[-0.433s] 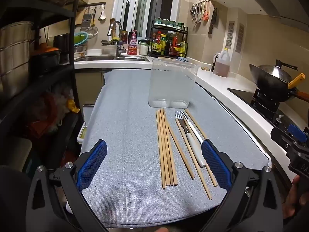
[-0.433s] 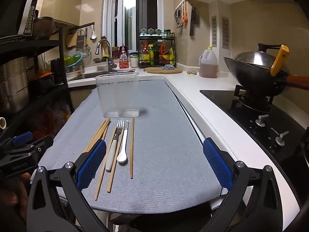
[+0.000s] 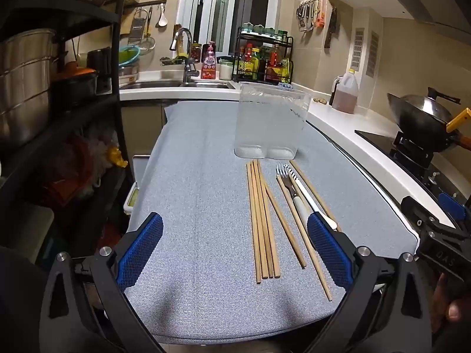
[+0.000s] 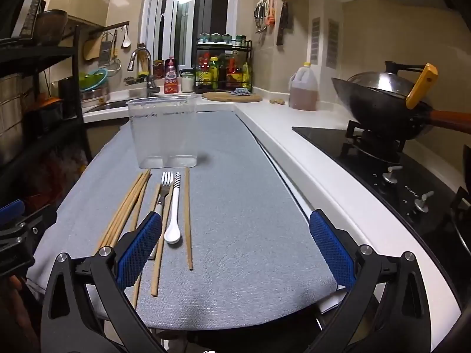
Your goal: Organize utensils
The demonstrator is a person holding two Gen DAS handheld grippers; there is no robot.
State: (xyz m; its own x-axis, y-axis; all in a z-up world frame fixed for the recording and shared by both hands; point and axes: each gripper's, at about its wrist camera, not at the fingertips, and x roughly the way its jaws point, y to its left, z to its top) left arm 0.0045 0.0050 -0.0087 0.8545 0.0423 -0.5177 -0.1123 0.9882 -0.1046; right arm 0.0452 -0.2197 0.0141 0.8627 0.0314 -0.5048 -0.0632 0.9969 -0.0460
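On my far left stands the dark shelf rack (image 3: 73,94) with steel pots. My left gripper (image 3: 235,250) is spread wide with nothing between its blue pads, hovering over the near edge of the grey mat (image 3: 200,206). Right of the mat's middle lie the chopsticks (image 3: 262,220), four side by side and more loose ones angled around the fork (image 3: 290,182) and the white spoon (image 4: 173,211). Just beyond their far tips, the clear container (image 3: 270,123) stands upright toward the mat's far edge. My right gripper (image 4: 235,250) is likewise wide and holds nothing, its left pad above the fork's handle. Farther right, the wok (image 4: 379,103) sits on the stove (image 4: 382,158).
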